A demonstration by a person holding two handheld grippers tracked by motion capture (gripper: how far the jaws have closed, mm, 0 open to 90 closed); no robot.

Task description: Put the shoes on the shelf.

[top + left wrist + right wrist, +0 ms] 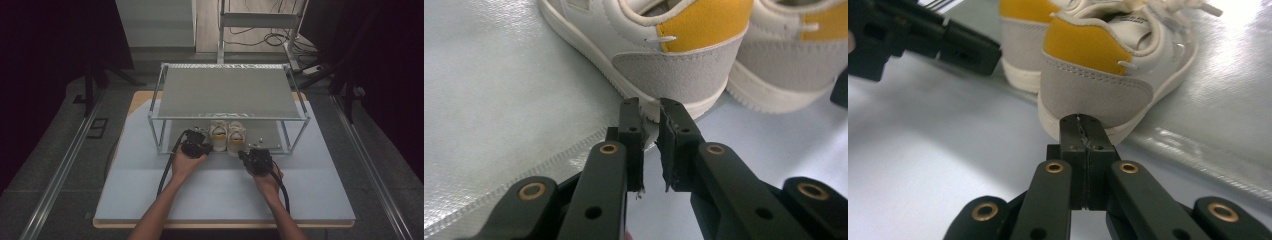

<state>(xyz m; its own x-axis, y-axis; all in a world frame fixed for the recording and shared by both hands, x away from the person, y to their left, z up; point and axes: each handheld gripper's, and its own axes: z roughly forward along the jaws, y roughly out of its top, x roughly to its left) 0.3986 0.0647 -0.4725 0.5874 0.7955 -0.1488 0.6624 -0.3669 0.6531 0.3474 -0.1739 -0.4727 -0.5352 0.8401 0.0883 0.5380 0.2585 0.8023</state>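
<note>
A dim room surrounded the table (150,200), which carried a pale grey mat under a two-tier metal rack (227,92); cables lay on the floor beyond. The rack's grey top shelf was bare, and a pair of white shoes with yellow heel patches stood side by side on its lower shelf, heels toward the person. Both forearms reached in from the near edge, hands low over the mat. The left gripper (651,112) sat just behind the left shoe (674,60), its jaws a narrow slit apart and holding nothing, tips close to the heel's sole. The right gripper (1082,125) had its jaws pressed together, empty, tips right at the right shoe (1098,85)'s heel; contact could not be confirmed.
</note>
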